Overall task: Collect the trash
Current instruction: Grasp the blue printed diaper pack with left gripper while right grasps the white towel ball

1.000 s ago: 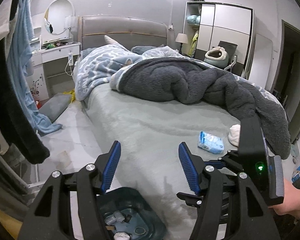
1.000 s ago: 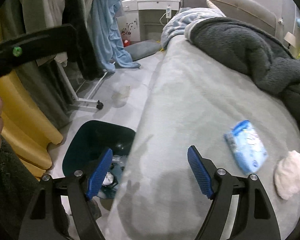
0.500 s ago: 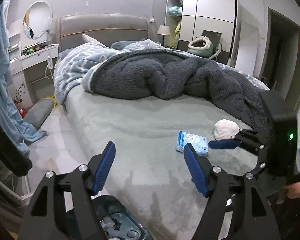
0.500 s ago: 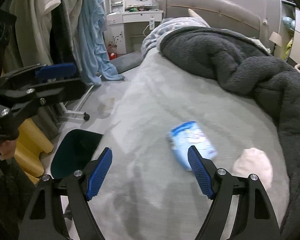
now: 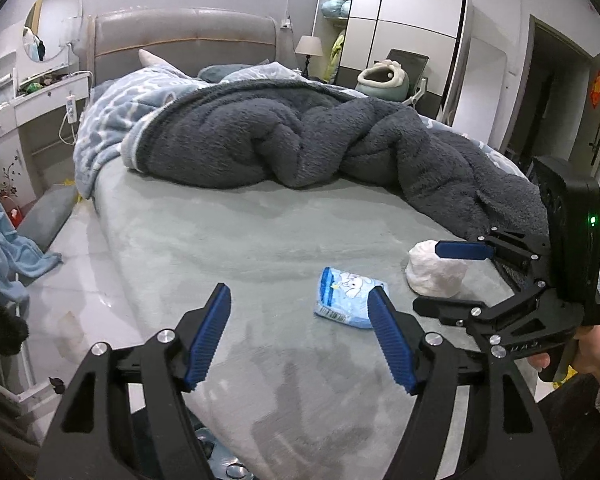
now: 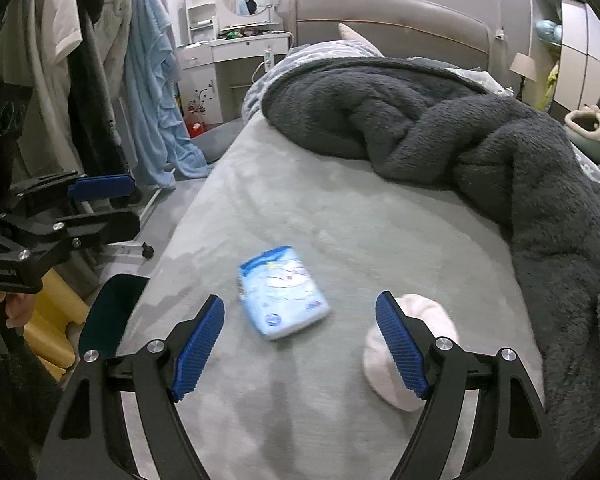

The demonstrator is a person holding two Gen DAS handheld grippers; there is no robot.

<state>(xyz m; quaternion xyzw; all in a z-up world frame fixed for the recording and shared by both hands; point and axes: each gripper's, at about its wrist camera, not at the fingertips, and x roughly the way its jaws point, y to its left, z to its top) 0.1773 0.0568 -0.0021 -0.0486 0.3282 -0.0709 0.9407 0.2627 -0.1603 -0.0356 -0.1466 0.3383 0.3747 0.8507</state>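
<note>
A blue-and-white plastic packet [image 5: 346,300] [image 6: 280,296] lies flat on the grey-green bed sheet [image 5: 236,248]. To its right sits a white crumpled wad [image 5: 432,276] [image 6: 430,314]. My left gripper [image 5: 298,292] hovers open above the sheet, just left of the packet, with nothing between its pads. In the right wrist view the left gripper [image 6: 128,204] shows at the left edge. My right gripper [image 6: 300,298] is open over the packet, its right finger in front of the wad. Seen from the left wrist, the right gripper [image 5: 440,276] reaches in beside the wad.
A dark teal bin [image 6: 112,308] [image 5: 220,460] stands on the floor by the bed's near left corner. A thick dark grey blanket [image 5: 300,144] covers the far and right side of the bed. Clothes [image 6: 148,80] hang at the left; a wardrobe [image 5: 400,28] stands behind.
Both views swung up and away from the bin toward the bed. The packet and wad now sit closer and more central. The left jaws spread slightly wider.
</note>
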